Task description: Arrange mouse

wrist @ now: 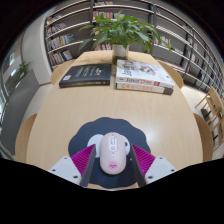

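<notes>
A pale pink-and-white mouse (114, 153) lies on a dark round mouse mat (92, 130) at the near edge of a round wooden table (55, 115). My gripper (113, 160) is open and straddles the mouse. The left magenta pad (86, 158) and the right pad (142, 158) flank its sides, each with a thin dark gap. The mouse's rear end is hidden below the fingers.
Beyond the mat, a dark book (84, 76) lies at the far left of the table and a stack of books (144, 76) at the far right. A potted plant (122, 35) stands behind them. Bookshelves (68, 30) line the back; a chair (212, 112) stands to the right.
</notes>
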Demonstrator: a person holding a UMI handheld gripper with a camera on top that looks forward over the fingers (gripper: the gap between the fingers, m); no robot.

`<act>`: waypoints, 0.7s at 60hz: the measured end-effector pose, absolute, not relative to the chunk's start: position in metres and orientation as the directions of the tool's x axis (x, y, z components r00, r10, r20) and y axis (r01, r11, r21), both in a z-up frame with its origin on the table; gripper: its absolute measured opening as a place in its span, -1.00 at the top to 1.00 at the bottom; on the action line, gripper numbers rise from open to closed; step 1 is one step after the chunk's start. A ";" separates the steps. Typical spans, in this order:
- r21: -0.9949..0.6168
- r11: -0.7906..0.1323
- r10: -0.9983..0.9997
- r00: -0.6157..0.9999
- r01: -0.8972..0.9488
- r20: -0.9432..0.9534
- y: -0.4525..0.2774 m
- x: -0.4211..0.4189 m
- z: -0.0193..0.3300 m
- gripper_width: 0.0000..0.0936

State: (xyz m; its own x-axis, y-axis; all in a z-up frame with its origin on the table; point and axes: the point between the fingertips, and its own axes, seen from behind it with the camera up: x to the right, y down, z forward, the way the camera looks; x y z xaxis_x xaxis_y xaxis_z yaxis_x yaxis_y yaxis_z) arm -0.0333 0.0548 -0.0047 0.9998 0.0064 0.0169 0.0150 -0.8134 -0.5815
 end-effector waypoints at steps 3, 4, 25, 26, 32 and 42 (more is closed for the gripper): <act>-0.607 -0.794 0.022 1.000 0.019 0.002 0.056 -0.040 0.016 -0.49; -0.619 -0.785 0.027 1.000 0.019 -0.003 0.056 -0.043 0.024 -0.49; -0.785 -0.619 0.009 1.000 0.002 -0.005 -0.012 -0.067 0.201 -0.47; -0.788 -0.616 0.005 1.000 0.001 -0.002 -0.018 -0.067 0.206 -0.48; -0.799 -0.601 -0.006 1.000 0.006 0.013 -0.057 -0.068 0.223 -0.47; -0.801 -0.598 -0.037 0.999 -0.017 0.007 -0.117 -0.066 0.229 -0.47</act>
